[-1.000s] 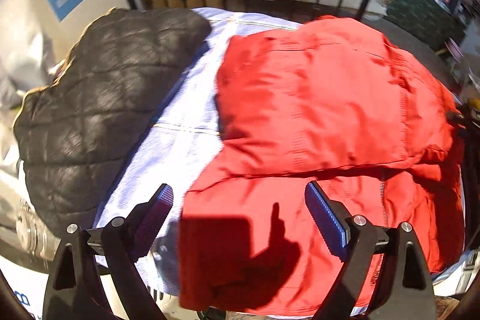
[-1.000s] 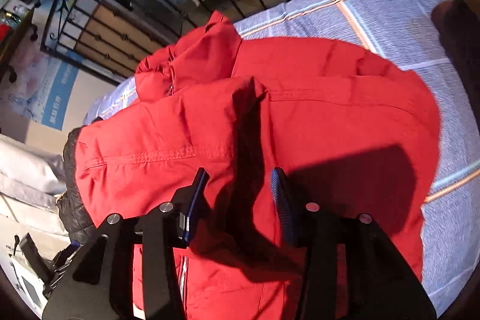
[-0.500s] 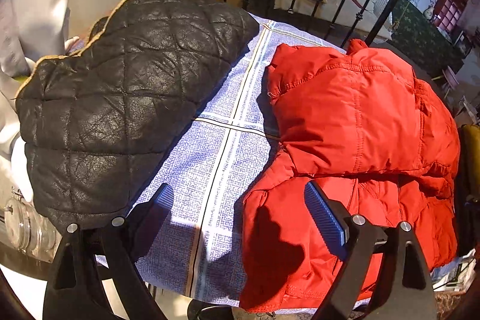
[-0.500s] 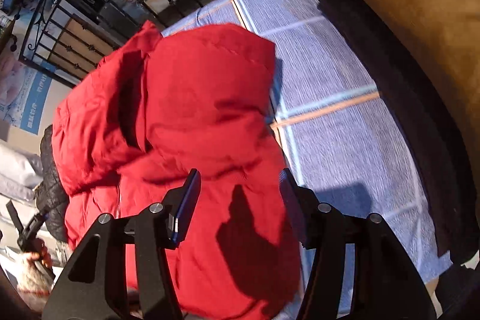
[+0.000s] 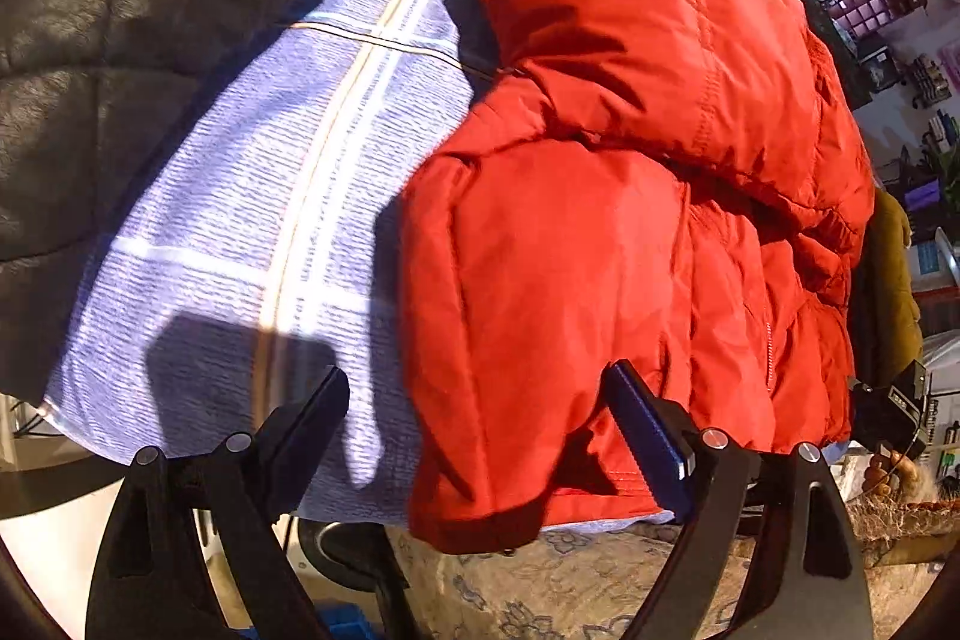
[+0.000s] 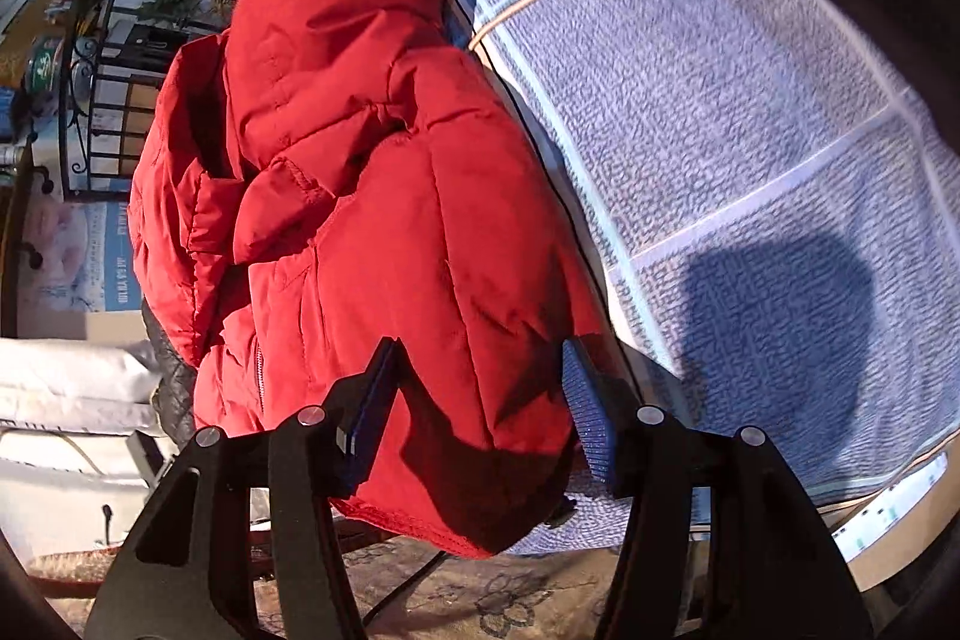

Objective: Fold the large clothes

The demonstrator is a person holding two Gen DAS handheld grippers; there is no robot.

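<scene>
The left gripper [image 5: 480, 418] is pitched steeply down with its jaws spread wide, one finger over the blue checked cloth [image 5: 252, 196] and the other over the near hem of the one red padded jacket [image 5: 630, 196], nothing grasped. The right gripper [image 6: 480, 394] is angled down at the jacket's near corner, its jaws having just been opening with the bulging hem between them, unclamped. One black quilted jacket [image 5: 120, 10] is seen left of the folded red one; wall writing cannot be read

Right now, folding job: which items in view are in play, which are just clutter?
In play: red padded jacket, left gripper, right gripper, both open over its near hem.

Lying about: black quilted jacket, tan garment, checked cloth underneath as work surface.
</scene>
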